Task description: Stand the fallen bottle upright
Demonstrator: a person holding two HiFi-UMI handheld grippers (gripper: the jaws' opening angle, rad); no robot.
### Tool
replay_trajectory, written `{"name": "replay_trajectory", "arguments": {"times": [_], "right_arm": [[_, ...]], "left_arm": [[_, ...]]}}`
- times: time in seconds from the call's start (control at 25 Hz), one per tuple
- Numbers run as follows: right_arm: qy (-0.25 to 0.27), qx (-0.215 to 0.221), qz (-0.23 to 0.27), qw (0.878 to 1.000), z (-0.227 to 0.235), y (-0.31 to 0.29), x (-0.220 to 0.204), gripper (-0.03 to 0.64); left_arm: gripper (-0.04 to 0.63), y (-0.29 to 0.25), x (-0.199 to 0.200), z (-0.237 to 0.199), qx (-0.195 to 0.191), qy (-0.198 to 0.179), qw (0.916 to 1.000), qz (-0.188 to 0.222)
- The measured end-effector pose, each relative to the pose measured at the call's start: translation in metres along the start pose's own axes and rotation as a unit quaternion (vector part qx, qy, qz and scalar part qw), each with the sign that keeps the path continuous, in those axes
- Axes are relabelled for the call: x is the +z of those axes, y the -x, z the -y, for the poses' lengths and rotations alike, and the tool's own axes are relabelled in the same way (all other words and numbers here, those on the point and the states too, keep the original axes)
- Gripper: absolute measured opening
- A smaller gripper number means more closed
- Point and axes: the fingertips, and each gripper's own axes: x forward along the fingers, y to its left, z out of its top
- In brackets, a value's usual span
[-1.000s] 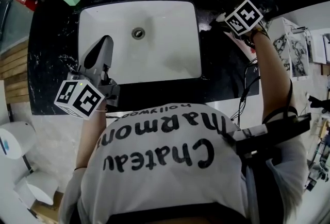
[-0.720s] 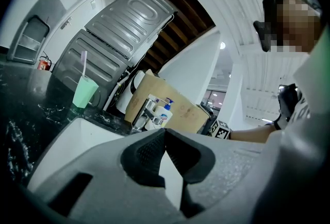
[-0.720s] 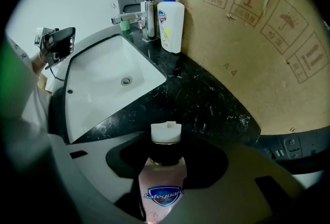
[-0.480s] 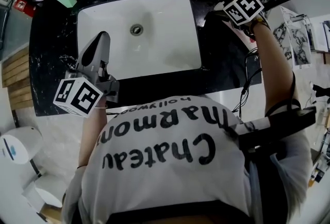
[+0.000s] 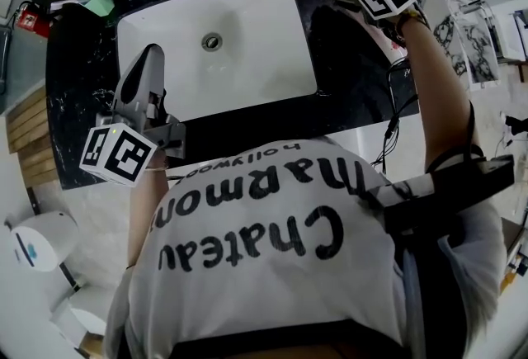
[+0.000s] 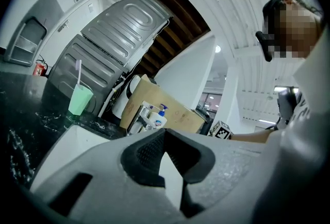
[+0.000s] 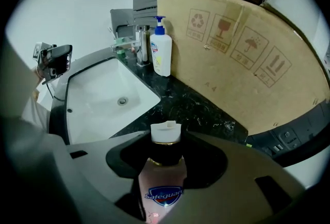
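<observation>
between the right gripper jaws the bottle sits clamped.

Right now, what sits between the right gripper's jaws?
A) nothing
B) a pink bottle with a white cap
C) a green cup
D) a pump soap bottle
B: in the right gripper view, the right gripper is closed on the pink bottle, whose white cap sticks out past the jaws.
</observation>
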Motion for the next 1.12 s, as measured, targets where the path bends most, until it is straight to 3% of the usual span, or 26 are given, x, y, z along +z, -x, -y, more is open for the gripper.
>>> {"name": "replay_trajectory", "arguments": {"times": [0.56,1.12], "right_arm": [[-0.062,-0.032,0.115,0.991,0.025,0.053,0.005,0.179],[-0.099,-0.056,0.27,0.956,0.038,0.131,-0.015,0.179]], "left_arm": [[0.014,-0.007,0.003,0.043,-0.013,-0.024,0.9996,0.004],[0.014,-0.011,-0.01,0.115,-0.006,-0.023,0.9993,0.028]]}}
